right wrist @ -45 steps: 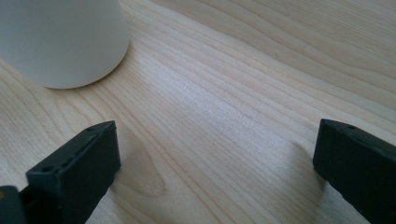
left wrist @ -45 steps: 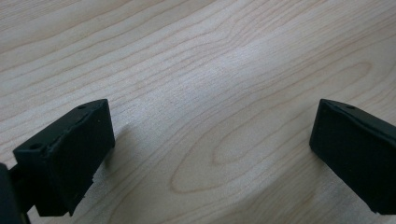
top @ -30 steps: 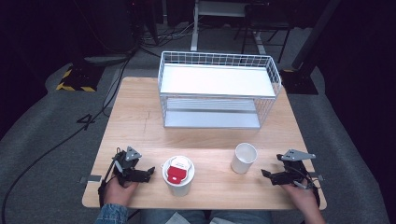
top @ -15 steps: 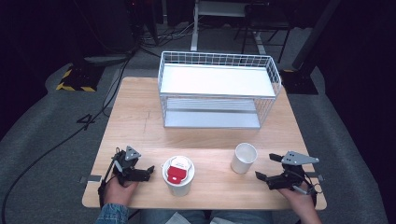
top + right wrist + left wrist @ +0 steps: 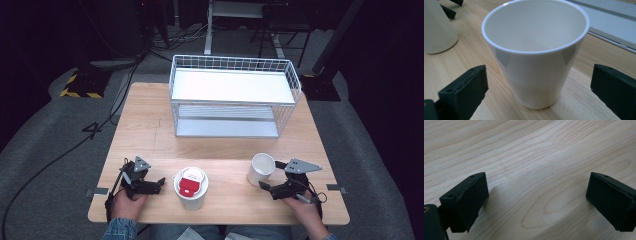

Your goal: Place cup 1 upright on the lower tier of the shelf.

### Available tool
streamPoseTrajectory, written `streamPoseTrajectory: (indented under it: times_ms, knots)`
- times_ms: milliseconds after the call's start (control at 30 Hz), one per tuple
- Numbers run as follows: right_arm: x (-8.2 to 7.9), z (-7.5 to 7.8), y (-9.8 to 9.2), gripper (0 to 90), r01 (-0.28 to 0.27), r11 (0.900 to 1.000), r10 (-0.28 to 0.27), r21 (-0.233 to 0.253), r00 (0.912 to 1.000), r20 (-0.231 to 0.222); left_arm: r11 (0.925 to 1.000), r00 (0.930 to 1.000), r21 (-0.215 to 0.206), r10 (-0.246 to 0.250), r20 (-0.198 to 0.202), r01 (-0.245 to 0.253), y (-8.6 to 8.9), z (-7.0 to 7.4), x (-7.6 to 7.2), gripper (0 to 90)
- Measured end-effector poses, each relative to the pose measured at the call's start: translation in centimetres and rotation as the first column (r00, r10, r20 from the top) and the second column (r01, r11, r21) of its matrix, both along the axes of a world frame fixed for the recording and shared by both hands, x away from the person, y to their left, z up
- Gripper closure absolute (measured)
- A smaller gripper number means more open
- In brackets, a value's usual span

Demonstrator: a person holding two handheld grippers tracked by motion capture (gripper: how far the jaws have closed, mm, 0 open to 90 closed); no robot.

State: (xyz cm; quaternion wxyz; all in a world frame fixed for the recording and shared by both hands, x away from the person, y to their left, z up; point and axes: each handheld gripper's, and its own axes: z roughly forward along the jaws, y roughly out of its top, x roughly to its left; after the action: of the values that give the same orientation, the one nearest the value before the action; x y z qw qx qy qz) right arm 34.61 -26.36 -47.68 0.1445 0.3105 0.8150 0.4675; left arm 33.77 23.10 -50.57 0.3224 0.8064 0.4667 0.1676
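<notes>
The wooden table point(image 5: 220, 145) spans the scene, its near edge running just under the person's two hands and its far edge lying behind the white wire rack point(image 5: 232, 97). The rack stands on the far half of the table, upright, with a flat white top shelf and a lower shelf; its right end reaches close to the table's right edge, while a wider strip of bare wood runs along its left side. Between the rack's front and the cups lies a broad open band of bare wood across the whole width.

On the near half, the cup with the red insert point(image 5: 190, 186) stands upright near the front edge, a little left of centre. The empty white cup point(image 5: 261, 168) stands upright to its right, well apart from it, with clear wood between them.

The right gripper point(image 5: 270, 188) lies low at the near right, pointing left toward the empty white cup, close to the front edge. In the right gripper view its jaws are spread wide, one to each side of the empty white cup point(image 5: 536, 52), with a gap to either side and nothing gripped.

The left gripper point(image 5: 160, 181) rests at the near left, just beside the cup with the red insert but apart from it. In the left gripper view its jaws gape wide over bare wood, holding nothing.
</notes>
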Motion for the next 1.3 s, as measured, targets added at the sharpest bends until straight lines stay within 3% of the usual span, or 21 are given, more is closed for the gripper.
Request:
streamPoseTrajectory:
  times_ms: [267,800,1067,1300]
  knots:
    - [0.9,-0.9,1.5,2.6,0.000,0.999,0.000,-0.032,1.0000,-0.004,1.0000,1.0000,0.000,0.001,0.000,-0.001,0.0,0.0,0.0,4.8]
    - [1.5,-2.0,1.8,12.0,-0.003,1.000,0.003,-0.011,0.9997,-0.024,1.0000,1.0000,0.000,-0.001,0.000,0.001,0.0,0.0,0.0,4.8]
    - [1.3,-1.9,1.7,22.0,-0.021,1.000,0.021,0.001,0.9998,0.006,1.0000,1.0000,-0.001,0.000,0.000,0.000,0.0,0.0,0.0,4.8]
    - [1.2,-1.8,1.8,22.8,-0.019,1.000,0.019,-0.017,0.9997,0.017,1.0000,1.0000,-0.001,0.000,0.000,0.000,0.0,0.0,0.0,4.8]
